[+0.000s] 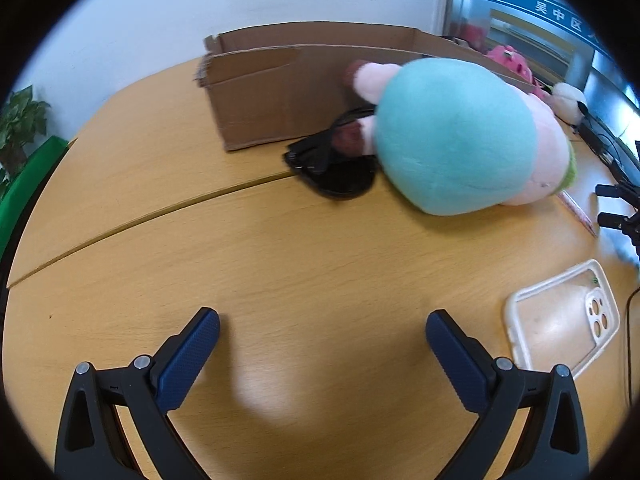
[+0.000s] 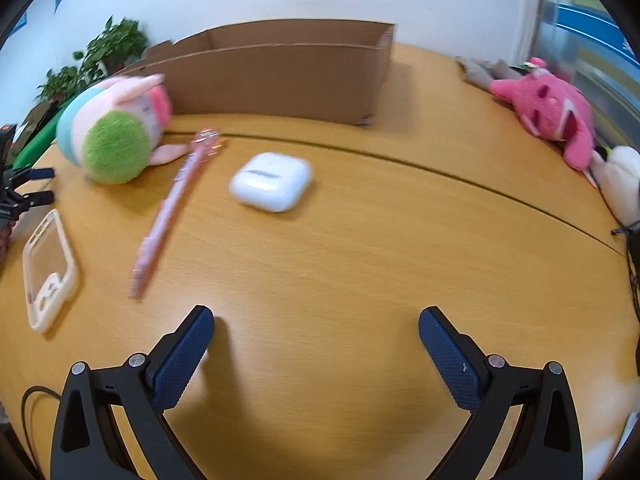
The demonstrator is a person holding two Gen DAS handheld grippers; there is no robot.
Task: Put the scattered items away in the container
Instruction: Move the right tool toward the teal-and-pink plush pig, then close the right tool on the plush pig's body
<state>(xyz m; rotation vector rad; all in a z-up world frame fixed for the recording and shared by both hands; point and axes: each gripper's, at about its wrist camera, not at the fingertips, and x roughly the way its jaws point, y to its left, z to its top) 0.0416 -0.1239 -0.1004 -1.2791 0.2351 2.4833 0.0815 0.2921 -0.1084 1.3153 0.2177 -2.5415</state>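
Both grippers' ridged blue fingers gape empty over wood-grain table; corrugated cardboard box beyond.

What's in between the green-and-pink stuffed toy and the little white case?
A pink pen lies slanted between the stuffed toy and the white case, its sparkly top near the toy. The right wrist view shows it.

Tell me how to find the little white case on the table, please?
Start at the big cardboard box at the back of the wooden table. In front of it, toward the right gripper, sits the white earbud case, just right of the pink pen. It is the only small, smooth, rounded white thing there; the phone case is flat and clear.
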